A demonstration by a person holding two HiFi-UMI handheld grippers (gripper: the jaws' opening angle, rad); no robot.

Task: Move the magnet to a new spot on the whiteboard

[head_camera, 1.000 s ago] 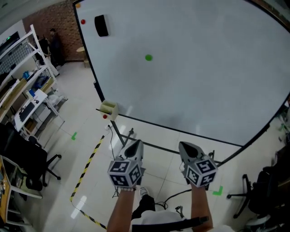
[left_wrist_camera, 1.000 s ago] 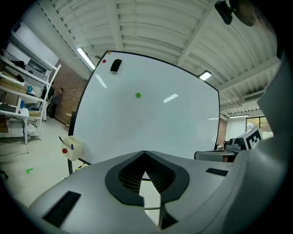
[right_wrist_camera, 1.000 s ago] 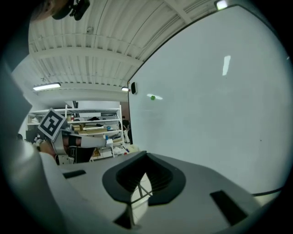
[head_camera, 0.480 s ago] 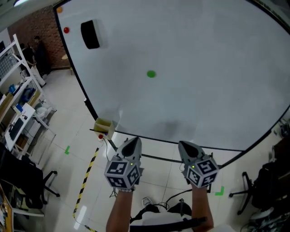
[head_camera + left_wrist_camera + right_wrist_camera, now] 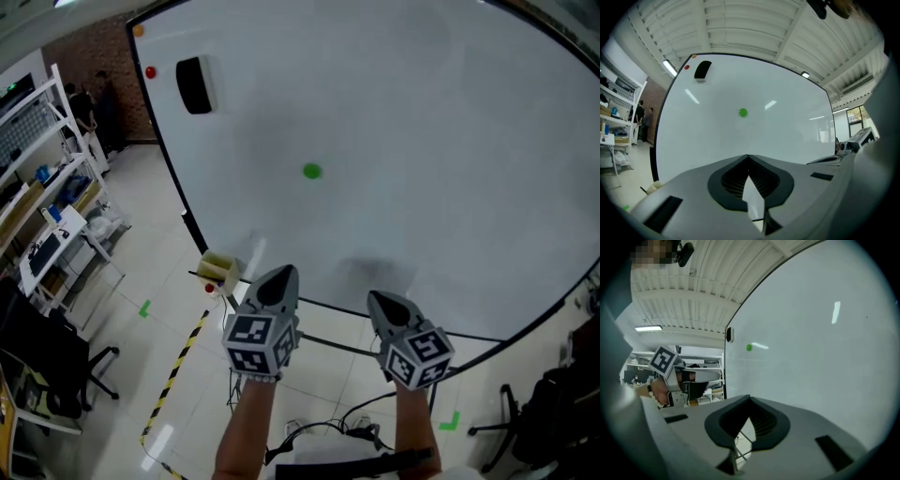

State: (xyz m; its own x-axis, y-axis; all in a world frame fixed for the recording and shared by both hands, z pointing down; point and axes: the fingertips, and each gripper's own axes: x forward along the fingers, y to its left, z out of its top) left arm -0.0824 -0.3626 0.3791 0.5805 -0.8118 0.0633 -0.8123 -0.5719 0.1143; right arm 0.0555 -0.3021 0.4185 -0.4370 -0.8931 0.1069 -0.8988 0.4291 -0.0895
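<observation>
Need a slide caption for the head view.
Left gripper and right gripper, shut and empty, short of the whiteboard; green magnet untouched.

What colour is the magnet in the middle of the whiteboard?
The magnet is green; the head view shows it best.

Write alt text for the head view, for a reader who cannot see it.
The left hand-held gripper and right hand-held gripper, both shut and empty, point at a whiteboard with a green magnet near its middle.
</observation>
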